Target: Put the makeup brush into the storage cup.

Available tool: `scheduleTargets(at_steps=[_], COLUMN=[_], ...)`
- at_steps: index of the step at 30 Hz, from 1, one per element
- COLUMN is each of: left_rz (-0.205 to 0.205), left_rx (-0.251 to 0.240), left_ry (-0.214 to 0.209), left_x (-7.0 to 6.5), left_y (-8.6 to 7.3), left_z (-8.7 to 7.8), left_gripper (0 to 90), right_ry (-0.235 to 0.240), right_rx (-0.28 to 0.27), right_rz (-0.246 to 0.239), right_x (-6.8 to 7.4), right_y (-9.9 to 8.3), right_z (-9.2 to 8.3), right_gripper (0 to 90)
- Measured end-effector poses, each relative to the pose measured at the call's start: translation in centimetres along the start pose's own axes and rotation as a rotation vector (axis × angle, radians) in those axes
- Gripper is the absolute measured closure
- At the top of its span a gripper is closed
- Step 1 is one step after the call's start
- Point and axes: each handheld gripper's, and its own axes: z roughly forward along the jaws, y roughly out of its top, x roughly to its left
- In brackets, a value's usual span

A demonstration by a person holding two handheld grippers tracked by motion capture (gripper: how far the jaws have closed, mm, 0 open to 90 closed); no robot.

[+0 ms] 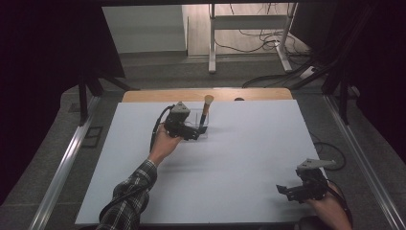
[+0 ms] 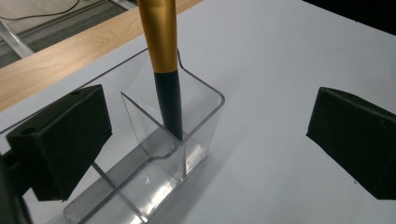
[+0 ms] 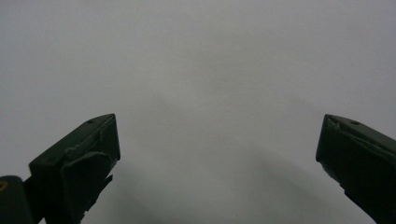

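The left tool (image 2: 210, 140) has its jaws wide apart and holds nothing; it sits low beside the clear organizer (image 2: 154, 154), one jaw at the box's side and the other over bare white surface. I think it stays so close because the brush (image 2: 166, 70) has its place there. The brush stands handle-down in the end compartment and leans on the wall, bristles up, so the divider keeps it from falling. The organizer sits far on the bench (image 1: 230, 158), near the wooden edge. The right tool (image 1: 299, 188) also has its jaws apart, empty, resting low at the near right corner, probably just kept out of the way.
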Motion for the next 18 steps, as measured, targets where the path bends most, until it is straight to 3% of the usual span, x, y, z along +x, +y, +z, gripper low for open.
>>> scheduleTargets(at_steps=[18], left_rz=[0.001], left_rx=[0.014], left_ry=[0.0], left_x=[-0.5], left_y=[-1.6], left_z=[-1.1], left_gripper=[0.0], right_ry=[-0.001], right_rx=[-0.001], right_rz=[0.002], right_x=[0.0], right_y=[0.0], right_z=[-0.1], right_gripper=[0.0])
